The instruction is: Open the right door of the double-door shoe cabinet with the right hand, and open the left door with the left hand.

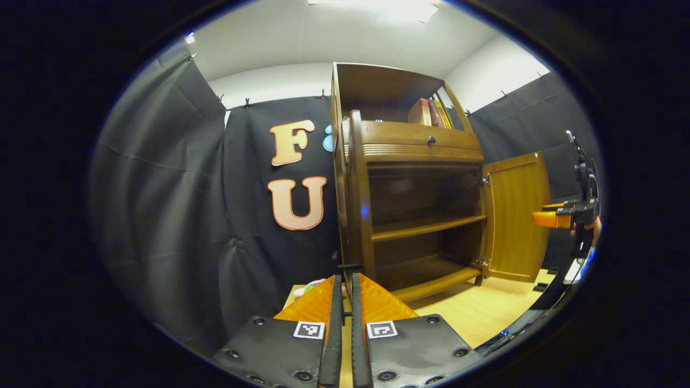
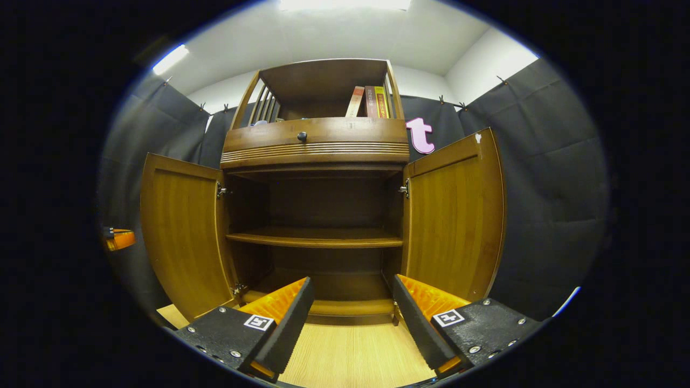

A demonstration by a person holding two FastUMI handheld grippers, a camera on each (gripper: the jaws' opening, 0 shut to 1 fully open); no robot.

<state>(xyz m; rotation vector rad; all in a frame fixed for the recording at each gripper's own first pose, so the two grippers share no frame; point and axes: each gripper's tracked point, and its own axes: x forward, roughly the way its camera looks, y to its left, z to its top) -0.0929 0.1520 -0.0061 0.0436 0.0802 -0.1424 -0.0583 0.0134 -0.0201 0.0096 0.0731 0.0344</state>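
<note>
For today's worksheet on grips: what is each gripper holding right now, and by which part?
The left gripper is shut on a thin dark edge, seemingly the left door's. The right gripper is open and holds nothing.

No legible text; book spines [image 2: 375, 102] too small to read.

Shoe cabinet [image 2: 315, 215], centre of the right gripper view: both bays open to the front, split by one shelf [image 2: 314, 240].
Left door [image 2: 183, 237] and right door [image 2: 455, 215]: swung wide, walling the approach at either side.
Floor [image 2: 350, 350], lower centre: bare strip up to the cabinet base.
Black cloth wall [image 1: 161, 205], left of the left gripper view: close beside the cabinet's flank.
</note>
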